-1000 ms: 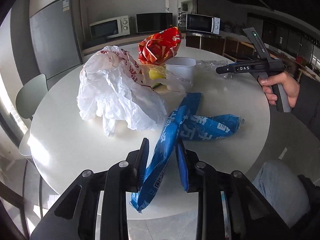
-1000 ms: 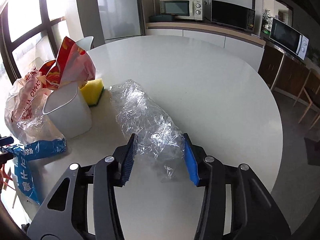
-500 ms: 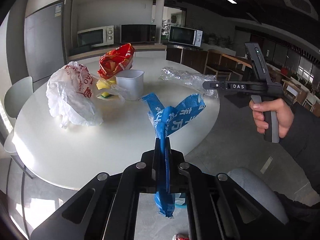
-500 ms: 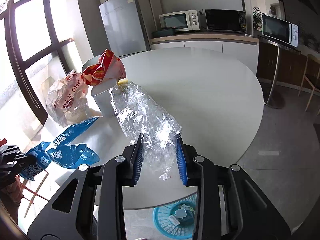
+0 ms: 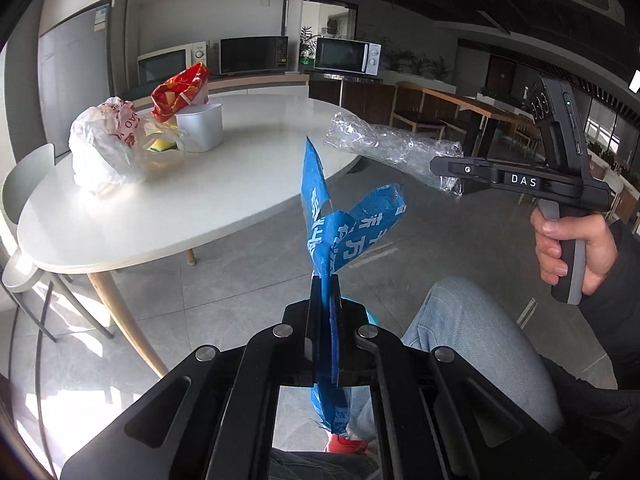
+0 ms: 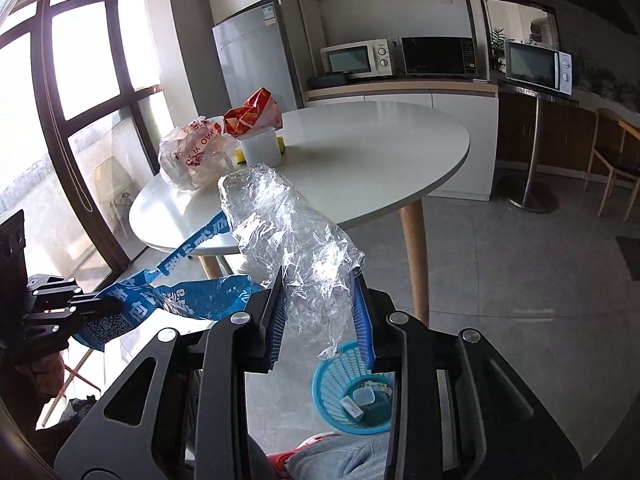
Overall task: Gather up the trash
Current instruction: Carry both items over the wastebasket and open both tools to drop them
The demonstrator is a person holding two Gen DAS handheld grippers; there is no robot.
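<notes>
My left gripper [image 5: 326, 292] is shut on a blue plastic wrapper [image 5: 344, 232], held in the air off the table's near edge; the wrapper also shows in the right wrist view [image 6: 192, 292]. My right gripper [image 6: 320, 308] is shut on a crumpled clear plastic wrap [image 6: 288, 232], also seen in the left wrist view [image 5: 392, 148]. A blue trash basket [image 6: 356, 392] with some trash in it stands on the floor below the right gripper. On the round white table [image 5: 224, 184] lie a white plastic bag [image 5: 108, 144] and a red snack bag [image 5: 180, 92].
A white tub [image 5: 200, 126] and a yellow sponge [image 5: 162, 145] stand by the bags on the table. A pale chair [image 5: 24, 208] is at the table's left. My knee in jeans [image 5: 468, 344] is below the grippers. Microwaves [image 6: 356, 60] line the far counter.
Both grippers have closed on their pieces and lifted them off the table, pulling back and away. The blue basket has come into view under the right gripper.
</notes>
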